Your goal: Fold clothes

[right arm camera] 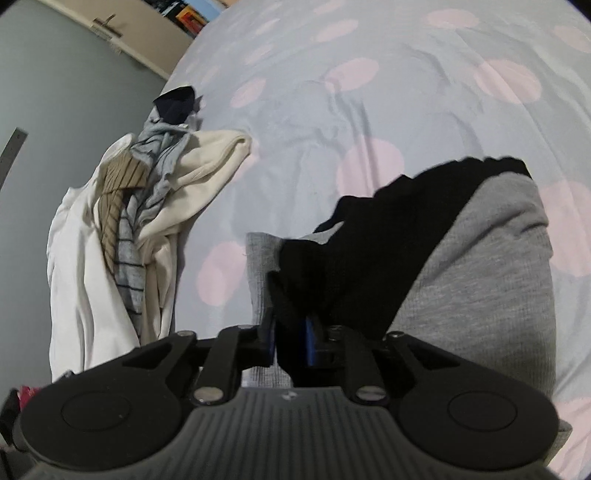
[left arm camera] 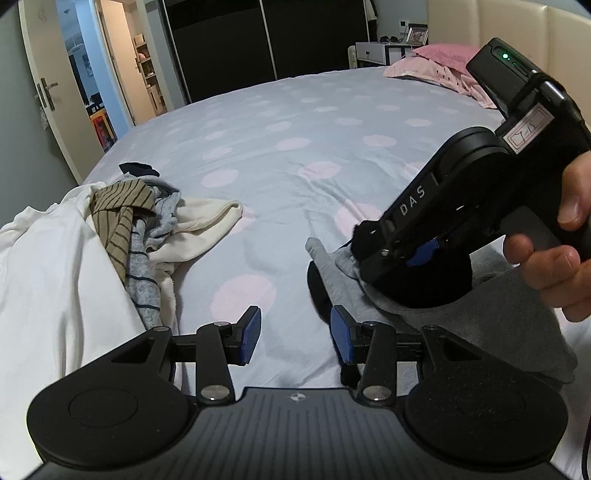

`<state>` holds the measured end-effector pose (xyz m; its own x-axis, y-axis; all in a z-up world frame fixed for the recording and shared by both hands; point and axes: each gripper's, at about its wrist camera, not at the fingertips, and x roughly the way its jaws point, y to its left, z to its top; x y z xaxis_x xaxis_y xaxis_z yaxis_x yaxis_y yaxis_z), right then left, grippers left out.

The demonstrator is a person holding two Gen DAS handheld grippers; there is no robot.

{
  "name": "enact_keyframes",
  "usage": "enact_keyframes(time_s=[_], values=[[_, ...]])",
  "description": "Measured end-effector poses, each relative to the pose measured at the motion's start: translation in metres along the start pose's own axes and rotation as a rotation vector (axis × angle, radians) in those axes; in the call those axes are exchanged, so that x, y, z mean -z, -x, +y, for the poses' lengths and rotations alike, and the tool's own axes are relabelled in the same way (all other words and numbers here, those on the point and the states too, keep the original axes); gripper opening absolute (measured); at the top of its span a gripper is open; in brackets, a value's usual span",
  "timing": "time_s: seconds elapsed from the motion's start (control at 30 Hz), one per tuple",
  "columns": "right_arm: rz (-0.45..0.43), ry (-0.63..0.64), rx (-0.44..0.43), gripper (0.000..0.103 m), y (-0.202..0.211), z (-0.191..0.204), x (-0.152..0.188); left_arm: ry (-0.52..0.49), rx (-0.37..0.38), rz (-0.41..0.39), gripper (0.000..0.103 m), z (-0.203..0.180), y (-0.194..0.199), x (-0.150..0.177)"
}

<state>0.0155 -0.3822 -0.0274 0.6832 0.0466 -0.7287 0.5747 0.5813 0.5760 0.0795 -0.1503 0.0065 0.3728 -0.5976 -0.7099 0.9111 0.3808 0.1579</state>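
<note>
Black fabric, a dark garment [right arm camera: 354,236], was pinched between the blue pads of the right gripper [right arm camera: 291,339], whose fingers were closed tight on its edge. The garment lay partly on a grey garment [right arm camera: 491,258] spread across the near right side of the bed [left arm camera: 295,122], whose pale blue cover carried large pink dots.

The left gripper [left arm camera: 295,332] hovered low over the bed with its fingers spread wide and nothing between them, its right pad [left arm camera: 341,332] just beside the edge of the grey garment. In the left wrist view, a hand [left arm camera: 554,258] gripped the handle of the right gripper [left arm camera: 391,254], on which a green light glowed; the tool's body hid much of the black garment from that side.

To the left, well apart from the grey garment, sat a heap of unfolded laundry [left arm camera: 122,229]: a white shirt [left arm camera: 48,277], a brown striped top [left arm camera: 122,210], a grey striped piece [left arm camera: 144,280], a cream garment [left arm camera: 207,221] and a small dark item [left arm camera: 138,169] at the far end. A bare stretch of cover lay between the heap and both grippers.

Pink pillows [left arm camera: 439,66] rested against a padded headboard [left arm camera: 517,29] at the far right. A dark wardrobe [left arm camera: 266,40] stood beyond the bed, and an open door [left arm camera: 48,92] stood at the left.
</note>
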Motion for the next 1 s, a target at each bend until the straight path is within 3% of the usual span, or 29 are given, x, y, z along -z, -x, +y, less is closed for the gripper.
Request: enact_keyframes(time_s=[0.03, 0.1, 0.17, 0.23, 0.53, 0.77, 0.87, 0.9, 0.93, 1.0], values=[[0.003, 0.006, 0.004, 0.036, -0.003, 0.002, 0.0, 0.004, 0.007, -0.001, 0.04, -0.001, 0.0, -0.001], [0.008, 0.019, 0.011, 0.046, -0.01, 0.005, 0.001, 0.011, 0.023, -0.002, 0.04, -0.003, 0.001, -0.003], [0.013, 0.032, 0.019, 0.048, -0.016, 0.009, 0.002, 0.019, 0.046, -0.005, 0.04, -0.006, 0.003, -0.005], [-0.027, 0.06, 0.026, 0.054, 0.005, 0.01, -0.001, 0.017, 0.061, -0.011, 0.04, -0.012, 0.006, -0.007], [-0.073, 0.028, 0.128, 0.06, 0.067, -0.039, 0.016, 0.018, 0.087, 0.028, 0.041, -0.036, 0.017, -0.002], [-0.067, 0.02, 0.149, 0.064, 0.063, -0.057, 0.048, -0.023, 0.104, 0.046, 0.042, -0.057, 0.025, 0.01], [-0.065, 0.017, 0.158, 0.043, 0.061, -0.064, 0.061, -0.022, 0.105, 0.046, 0.042, -0.057, 0.028, 0.013], [-0.064, 0.016, 0.16, 0.028, 0.061, -0.066, 0.066, -0.018, 0.102, 0.047, 0.042, -0.056, 0.028, 0.013], [-0.063, 0.015, 0.163, 0.02, 0.06, -0.069, 0.07, -0.012, 0.099, 0.048, 0.042, -0.054, 0.029, 0.013], [-0.074, 0.044, 0.16, 0.013, 0.061, -0.064, 0.078, 0.002, 0.09, 0.052, 0.042, -0.05, 0.03, 0.014]])
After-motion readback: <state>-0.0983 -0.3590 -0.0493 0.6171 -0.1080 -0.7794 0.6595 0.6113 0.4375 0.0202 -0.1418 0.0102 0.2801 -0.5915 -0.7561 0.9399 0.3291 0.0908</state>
